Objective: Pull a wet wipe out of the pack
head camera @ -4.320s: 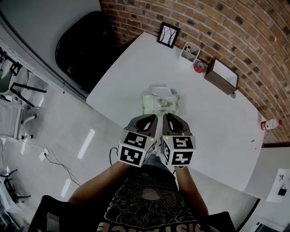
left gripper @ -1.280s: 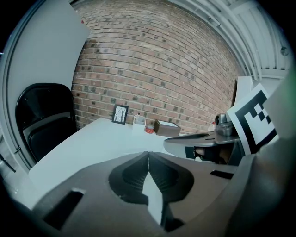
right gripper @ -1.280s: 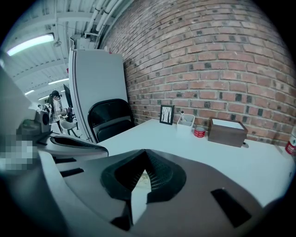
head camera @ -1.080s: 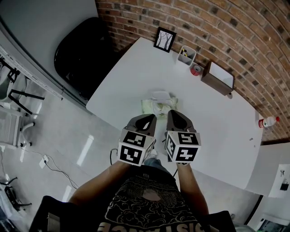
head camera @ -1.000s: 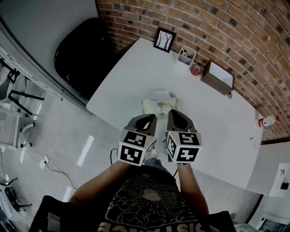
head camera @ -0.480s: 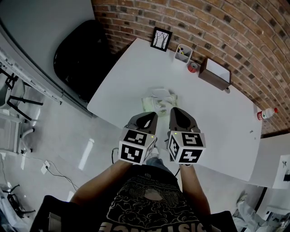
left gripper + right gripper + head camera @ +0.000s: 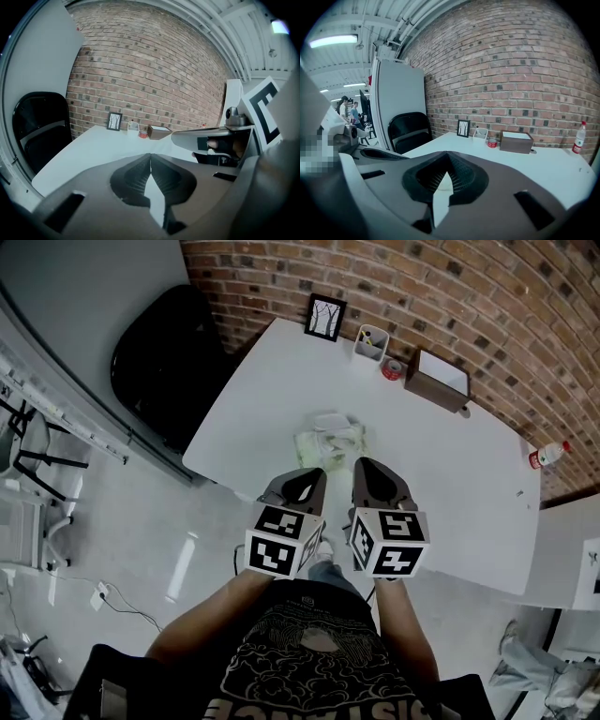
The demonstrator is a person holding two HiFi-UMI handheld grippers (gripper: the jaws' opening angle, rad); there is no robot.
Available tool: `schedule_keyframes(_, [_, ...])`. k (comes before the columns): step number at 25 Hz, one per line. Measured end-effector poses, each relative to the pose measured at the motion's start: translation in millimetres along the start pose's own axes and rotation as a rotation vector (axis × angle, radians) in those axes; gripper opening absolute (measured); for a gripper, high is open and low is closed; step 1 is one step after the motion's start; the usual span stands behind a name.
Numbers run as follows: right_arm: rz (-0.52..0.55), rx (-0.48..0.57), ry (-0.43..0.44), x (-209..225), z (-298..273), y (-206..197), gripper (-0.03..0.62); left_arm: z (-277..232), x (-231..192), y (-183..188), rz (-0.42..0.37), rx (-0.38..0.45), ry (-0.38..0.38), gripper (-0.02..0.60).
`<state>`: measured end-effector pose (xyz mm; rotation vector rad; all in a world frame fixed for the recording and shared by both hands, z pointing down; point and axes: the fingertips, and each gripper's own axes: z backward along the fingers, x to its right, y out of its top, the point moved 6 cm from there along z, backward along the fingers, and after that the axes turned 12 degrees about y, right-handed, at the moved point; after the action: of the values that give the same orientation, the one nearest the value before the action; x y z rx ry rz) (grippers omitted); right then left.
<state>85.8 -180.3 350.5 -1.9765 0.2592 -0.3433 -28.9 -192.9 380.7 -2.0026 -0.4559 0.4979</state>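
Observation:
The pale green wet wipe pack (image 7: 314, 448) lies near the front edge of the white table (image 7: 450, 474). Its white lid (image 7: 330, 421) is flipped open and a crumpled bit of white wipe (image 7: 343, 438) shows at the opening. My left gripper (image 7: 304, 476) and right gripper (image 7: 367, 467) hang side by side just in front of the pack, above the table edge. Both are shut with nothing between the jaws. In the left gripper view my left gripper (image 7: 150, 156) hides the pack. In the right gripper view my right gripper (image 7: 447, 156) hides it too.
Along the brick wall stand a framed picture (image 7: 325, 317), a white pen cup (image 7: 371, 341), a red can (image 7: 392, 368) and a brown box (image 7: 438, 381). A water bottle (image 7: 544, 455) stands at the table's right end. A black chair (image 7: 169, 352) is left of the table.
The head view has tilted, so the table sits higher in the picture. Both grippers stay shut in front of the pack; the right one has come slightly nearer the camera.

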Motion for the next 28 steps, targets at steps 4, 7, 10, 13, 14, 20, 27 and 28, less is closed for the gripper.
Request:
schedule_keyframes(4, [0.001, 0.000, -0.012, -7, 10, -3, 0.015, 10, 3, 0, -0.005, 0.012, -0.013, 0.012])
schedule_keyframes(7, [0.000, -0.002, -0.021, -10, 17, -6, 0.015, 13, 8, -1, -0.005, 0.014, -0.026, 0.012])
schedule_keyframes(10, [-0.001, -0.002, -0.025, -12, 24, -8, 0.015, 16, 12, -2, -0.003, 0.015, -0.034, 0.012])
schedule_keyframes(13, [-0.002, -0.002, -0.024, -14, 30, -10, 0.015, 19, 16, -2, -0.001, 0.019, -0.036, 0.012])
schedule_keyframes(14, [-0.002, -0.002, -0.022, -14, 32, -11, 0.015, 20, 17, -1, 0.000, 0.020, -0.035, 0.012])
schedule_keyframes(20, [-0.007, 0.003, 0.007, -16, 47, -18, 0.015, 28, 29, -4, 0.007, 0.026, -0.012, 0.012])
schedule_keyframes(27, [-0.001, 0.013, 0.045, -18, 69, -25, 0.015, 45, 45, -11, 0.019, 0.036, 0.029, 0.012])
schedule_keyframes(28, [0.001, 0.014, 0.050, -18, 73, -26, 0.015, 47, 49, -11, 0.020, 0.039, 0.033, 0.012])
